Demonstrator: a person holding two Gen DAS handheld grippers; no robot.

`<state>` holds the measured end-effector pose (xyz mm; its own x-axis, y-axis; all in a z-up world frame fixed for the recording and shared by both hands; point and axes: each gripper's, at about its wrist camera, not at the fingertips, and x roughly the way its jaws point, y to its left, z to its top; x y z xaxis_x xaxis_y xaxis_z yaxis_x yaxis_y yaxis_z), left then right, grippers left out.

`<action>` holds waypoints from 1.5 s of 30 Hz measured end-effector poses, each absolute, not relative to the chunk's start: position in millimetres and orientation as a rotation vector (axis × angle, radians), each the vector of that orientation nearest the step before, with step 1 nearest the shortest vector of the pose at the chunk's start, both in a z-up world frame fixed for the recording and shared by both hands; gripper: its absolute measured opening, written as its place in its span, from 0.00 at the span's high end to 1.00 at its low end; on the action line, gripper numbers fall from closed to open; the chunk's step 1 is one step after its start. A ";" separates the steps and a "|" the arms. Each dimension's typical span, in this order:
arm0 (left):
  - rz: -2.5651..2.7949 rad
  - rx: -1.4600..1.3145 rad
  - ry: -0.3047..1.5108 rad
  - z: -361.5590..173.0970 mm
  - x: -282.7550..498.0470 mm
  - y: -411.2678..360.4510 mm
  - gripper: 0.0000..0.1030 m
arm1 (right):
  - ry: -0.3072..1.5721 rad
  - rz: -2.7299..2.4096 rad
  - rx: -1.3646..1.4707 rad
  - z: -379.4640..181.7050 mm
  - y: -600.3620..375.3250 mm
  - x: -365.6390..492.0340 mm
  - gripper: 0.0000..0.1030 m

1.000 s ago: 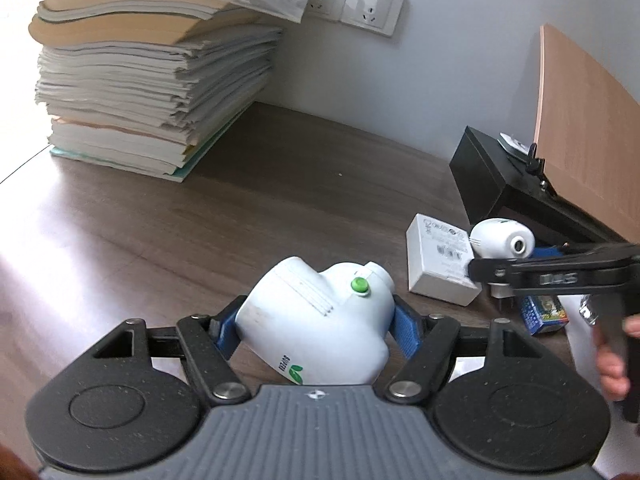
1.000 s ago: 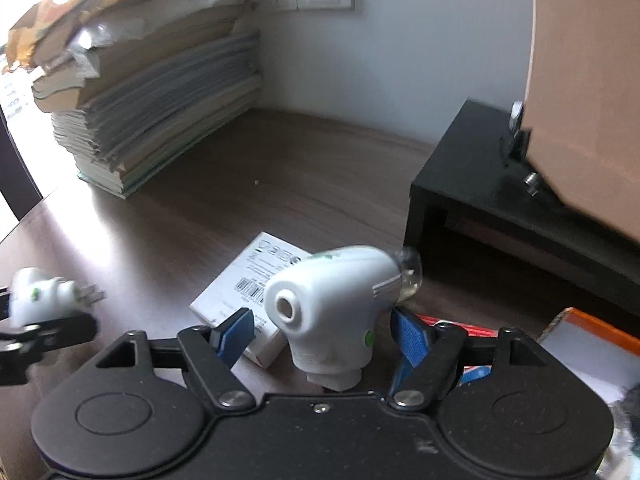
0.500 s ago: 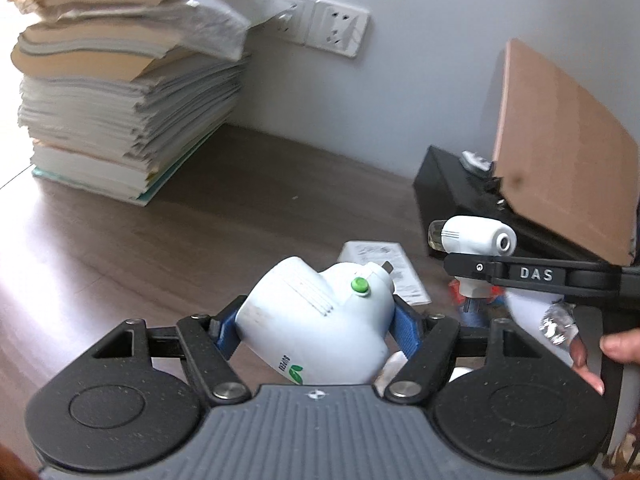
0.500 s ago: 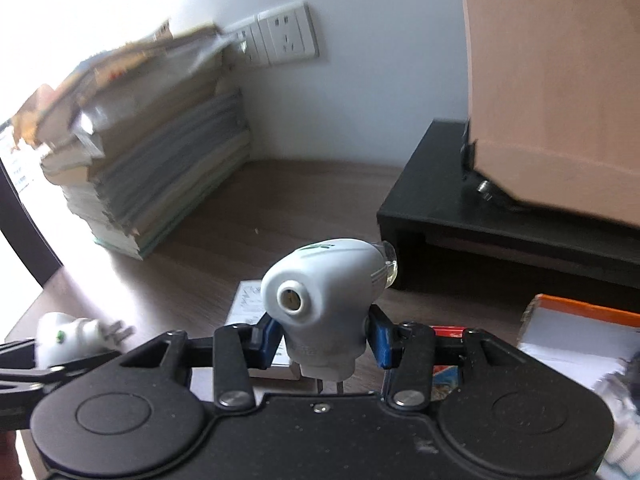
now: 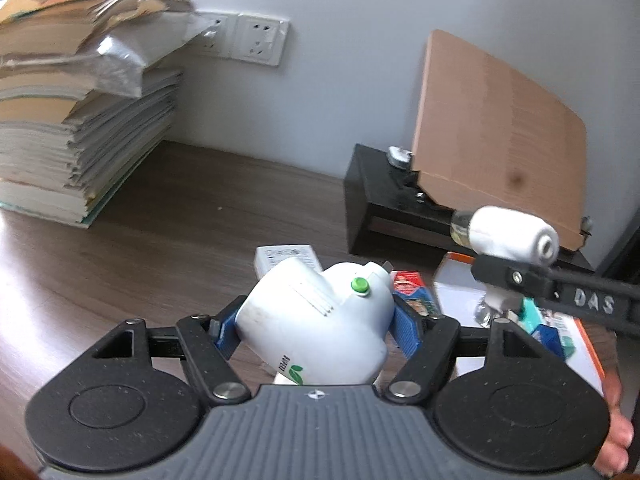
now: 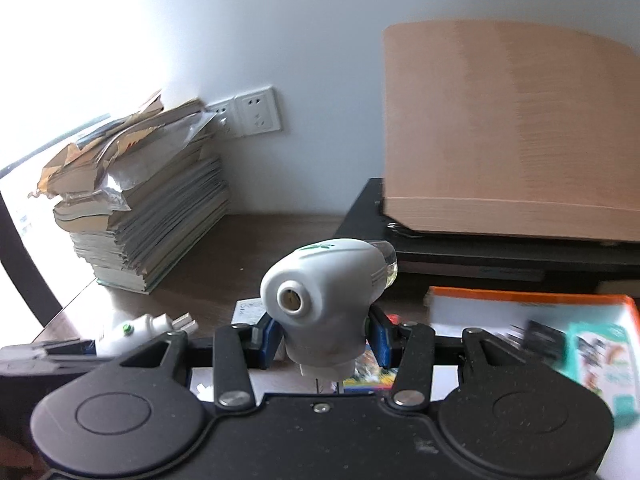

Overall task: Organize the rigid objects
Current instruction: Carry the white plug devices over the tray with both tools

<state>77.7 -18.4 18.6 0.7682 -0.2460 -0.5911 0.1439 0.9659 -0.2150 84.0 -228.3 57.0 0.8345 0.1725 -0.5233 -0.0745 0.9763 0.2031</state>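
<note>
Left gripper [image 5: 316, 326] clamps a white plug-in device [image 5: 320, 328]; right gripper [image 6: 322, 338] clamps a second white plug-in unit [image 6: 324, 292].

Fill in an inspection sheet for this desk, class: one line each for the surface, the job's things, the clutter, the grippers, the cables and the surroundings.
Surface: dark wood-grain desk, mostly bare at the middle.
Job's things: two white plug-in devices, one with a green button, one with a round hole and a clear tip.
Clutter: white box, red packet, orange-edged box, tall paper stack.
Grippers: left gripper shut on the green-button device; right gripper shut on the round-hole device; both held off the desk.
Cables: nothing seen.
Surroundings: grey wall, wall sockets, black stand carrying a tan board.
</note>
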 end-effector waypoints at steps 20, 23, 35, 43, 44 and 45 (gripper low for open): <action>-0.518 -0.039 0.610 36.0 35.0 -106.3 0.28 | 0.483 -0.211 0.261 70.1 -282.5 -51.6 0.47; -0.548 -0.023 0.616 33.5 31.9 -120.4 0.28 | 0.486 -0.234 0.256 72.8 -289.5 -62.5 0.47; -0.492 -0.037 0.626 32.8 15.4 -169.1 0.28 | 0.539 -0.176 0.193 74.8 -337.5 -80.0 0.47; -0.411 -0.050 0.675 24.0 7.9 -195.6 0.28 | 0.581 -0.121 0.142 65.8 -367.7 -79.2 0.47; -0.402 -0.051 0.674 24.1 7.3 -197.7 0.28 | 0.581 -0.109 0.143 64.8 -370.3 -78.7 0.47; -0.392 -0.051 0.673 24.1 7.1 -199.7 0.28 | 0.583 -0.100 0.145 64.1 -372.6 -77.5 0.47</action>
<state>7.1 -199.7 24.1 0.7120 -0.3696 -0.5970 0.3370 0.9258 -0.1711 -77.5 -372.6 64.1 0.8306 -0.0533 -0.5543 0.1350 0.9850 0.1075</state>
